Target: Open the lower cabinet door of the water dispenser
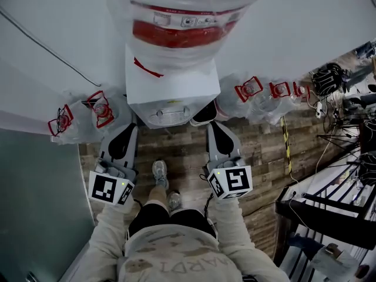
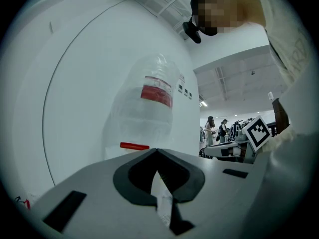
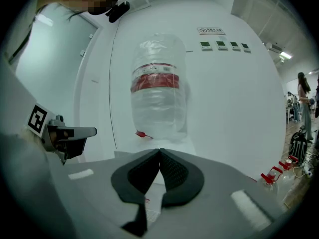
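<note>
Left gripper (image 1: pixel 124 135), right gripper (image 1: pixel 214 133): jaws together, empty, flanking front of water dispenser (image 1: pixel 170 81), far centre against wall (image 1: pixel 59 16). Lower cabinet door: out of sight beneath; apparently untouched, opening wholly left to do

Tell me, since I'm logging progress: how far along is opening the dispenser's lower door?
Done: nothing visible yet. In hand: the left gripper and right gripper hang before the water dispenser, jaws together, holding nothing. Remaining: reach the lower door, which no view shows, grip it and pull it open.
</note>
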Action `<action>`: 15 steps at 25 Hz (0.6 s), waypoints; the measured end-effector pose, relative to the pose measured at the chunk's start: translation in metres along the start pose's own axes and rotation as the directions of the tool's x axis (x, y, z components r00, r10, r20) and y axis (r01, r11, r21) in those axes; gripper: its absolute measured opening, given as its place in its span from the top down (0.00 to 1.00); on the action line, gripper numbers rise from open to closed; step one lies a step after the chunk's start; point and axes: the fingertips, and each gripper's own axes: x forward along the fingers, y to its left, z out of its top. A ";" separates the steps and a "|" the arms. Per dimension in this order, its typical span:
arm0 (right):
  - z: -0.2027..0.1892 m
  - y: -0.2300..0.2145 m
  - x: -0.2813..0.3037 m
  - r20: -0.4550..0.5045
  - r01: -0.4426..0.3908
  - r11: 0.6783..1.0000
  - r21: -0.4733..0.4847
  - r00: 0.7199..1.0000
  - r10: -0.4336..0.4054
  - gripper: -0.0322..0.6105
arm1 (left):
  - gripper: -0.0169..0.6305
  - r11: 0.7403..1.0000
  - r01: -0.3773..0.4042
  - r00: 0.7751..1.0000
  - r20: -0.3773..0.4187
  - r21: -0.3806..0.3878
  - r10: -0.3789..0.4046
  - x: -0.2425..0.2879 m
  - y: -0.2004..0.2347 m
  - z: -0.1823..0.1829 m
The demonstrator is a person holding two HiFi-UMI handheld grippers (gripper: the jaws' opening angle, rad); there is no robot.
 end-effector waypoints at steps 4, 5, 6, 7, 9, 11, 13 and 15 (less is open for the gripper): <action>-0.021 -0.005 0.004 -0.007 0.012 1.000 0.015 1.000 -0.012 0.94 | 0.97 1.000 0.014 1.000 -0.013 -0.002 -0.014 0.005 0.001 -0.020; -0.026 -0.006 0.005 -0.010 0.013 1.000 0.015 1.000 -0.013 0.94 | 0.97 1.000 0.018 1.000 -0.013 -0.002 -0.018 0.006 0.001 -0.025; -0.031 -0.007 0.006 -0.012 0.014 1.000 0.013 1.000 -0.014 0.94 | 0.97 1.000 0.021 1.000 -0.013 0.000 -0.021 0.007 0.000 -0.029; -0.036 -0.007 0.006 -0.013 0.015 1.000 0.010 1.000 -0.015 0.94 | 0.97 1.000 0.023 1.000 -0.013 0.003 -0.023 0.008 0.000 -0.034; -0.047 -0.008 0.007 -0.012 0.017 1.000 0.010 1.000 -0.017 0.94 | 0.97 1.000 0.028 1.000 -0.012 0.008 -0.028 0.009 0.001 -0.044; -0.060 -0.010 0.009 -0.011 0.022 1.000 0.012 1.000 -0.022 0.94 | 0.97 0.999 0.032 0.999 -0.011 0.009 -0.032 0.010 0.001 -0.056; -0.072 -0.011 0.010 -0.011 0.024 1.000 0.011 1.000 -0.024 0.94 | 0.97 0.999 0.038 0.999 -0.010 0.009 -0.038 0.010 0.001 -0.067; -0.086 -0.011 0.012 -0.011 0.025 1.000 0.012 1.000 -0.025 0.94 | 0.97 0.999 0.043 0.999 -0.012 0.010 -0.043 0.010 0.001 -0.081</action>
